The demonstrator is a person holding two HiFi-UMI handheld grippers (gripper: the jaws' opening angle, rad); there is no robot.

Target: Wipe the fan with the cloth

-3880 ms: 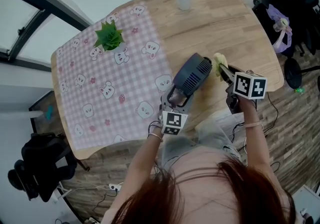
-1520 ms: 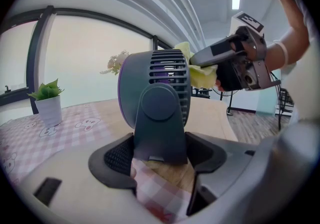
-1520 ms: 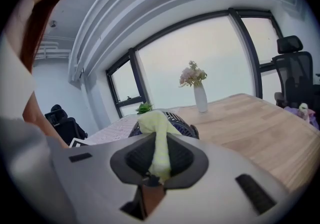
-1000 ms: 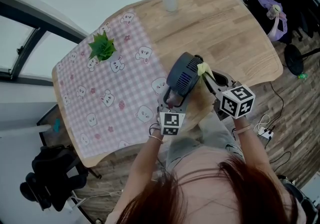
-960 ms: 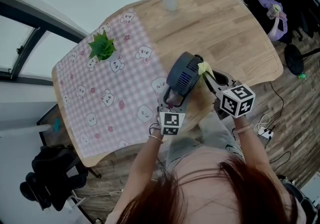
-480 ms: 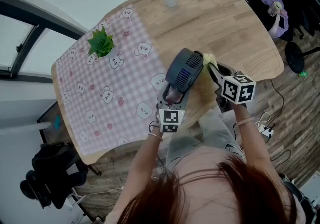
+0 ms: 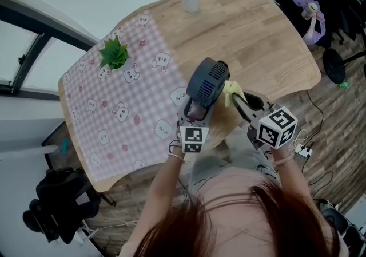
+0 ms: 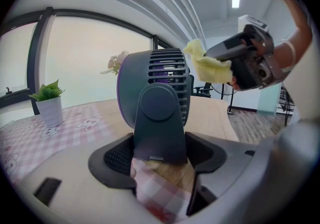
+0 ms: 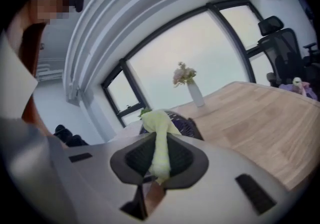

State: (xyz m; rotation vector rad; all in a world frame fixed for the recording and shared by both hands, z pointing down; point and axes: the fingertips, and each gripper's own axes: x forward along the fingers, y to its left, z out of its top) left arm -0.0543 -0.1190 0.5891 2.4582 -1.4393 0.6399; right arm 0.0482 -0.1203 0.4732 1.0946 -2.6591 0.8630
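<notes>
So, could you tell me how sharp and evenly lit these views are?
Head view: sharp, soft even daylight. Left gripper view: strong fisheye bend; fan crisp, jaws near the lens soft. Right gripper view: fisheye too; cloth slightly blurred, window washed out.

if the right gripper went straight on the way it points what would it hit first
Probably the fan: the yellow cloth pinched in the right gripper leads and sits just short of it, though depth is unclear.
</notes>
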